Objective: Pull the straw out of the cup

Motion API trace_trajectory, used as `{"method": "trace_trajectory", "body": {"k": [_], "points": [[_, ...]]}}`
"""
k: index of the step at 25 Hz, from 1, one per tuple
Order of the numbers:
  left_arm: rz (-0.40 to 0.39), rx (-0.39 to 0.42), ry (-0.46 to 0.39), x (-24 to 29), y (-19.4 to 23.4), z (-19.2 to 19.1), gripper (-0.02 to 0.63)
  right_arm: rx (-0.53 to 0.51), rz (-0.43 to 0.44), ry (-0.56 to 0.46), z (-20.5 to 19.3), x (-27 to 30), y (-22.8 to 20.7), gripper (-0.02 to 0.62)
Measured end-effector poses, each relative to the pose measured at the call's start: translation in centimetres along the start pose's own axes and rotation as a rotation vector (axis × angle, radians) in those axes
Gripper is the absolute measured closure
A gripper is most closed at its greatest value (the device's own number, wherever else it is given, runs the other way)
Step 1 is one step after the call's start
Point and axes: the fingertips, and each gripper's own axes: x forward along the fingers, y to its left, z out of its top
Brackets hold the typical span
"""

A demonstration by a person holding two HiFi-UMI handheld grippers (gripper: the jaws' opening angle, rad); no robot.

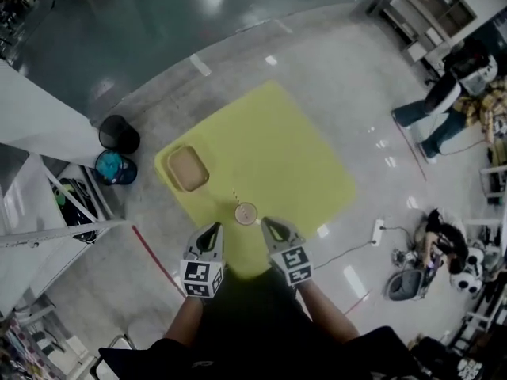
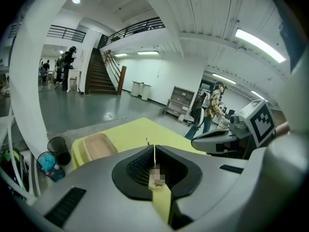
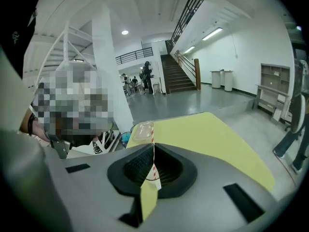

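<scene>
Glossy grey floor (image 1: pixel 158 22) is seen under a square yellow-green surface (image 1: pixel 301 157). A round pale cup (image 1: pixel 246 213) with a thin red-white striped straw (image 1: pixel 236 199) stands at the near edge, and a tan rectangular tray (image 1: pixel 188 169) lies to the left. The left claw (image 1: pixel 212 229) and right claw (image 1: pixel 267 223) are held just beside the cup, both clenched and empty. The straw's stripes are shown clearly only in the right gripper view.

We look steeply down from the head, high above the yellow table (image 1: pixel 277 149). Our cameras on the left gripper (image 1: pixel 214 229) and right gripper (image 1: pixel 268 224) peer low across it, sharing the beige tray (image 1: pixel 188 169) with that view.
</scene>
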Motion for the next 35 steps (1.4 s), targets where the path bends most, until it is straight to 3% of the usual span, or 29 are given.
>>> {"method": "trace_trajectory", "body": {"k": [12,21,35], "points": [[0.091,-0.070,0.060,0.2,1.6,-2.7,0.558,-0.027,0.112,0.049,-1.0,4.9,-0.3,0.578],[0.189,-0.109,0.054,-1.8,4.3,-3.2,0.558,-0.067,0.189,0.086,-1.6,7.9,1.1,0.577],[0.276,-0.166,0.041,-3.7,5.6,-4.0,0.558,-0.093,0.210,0.108,-1.8,10.0,1.1,0.575]]}}
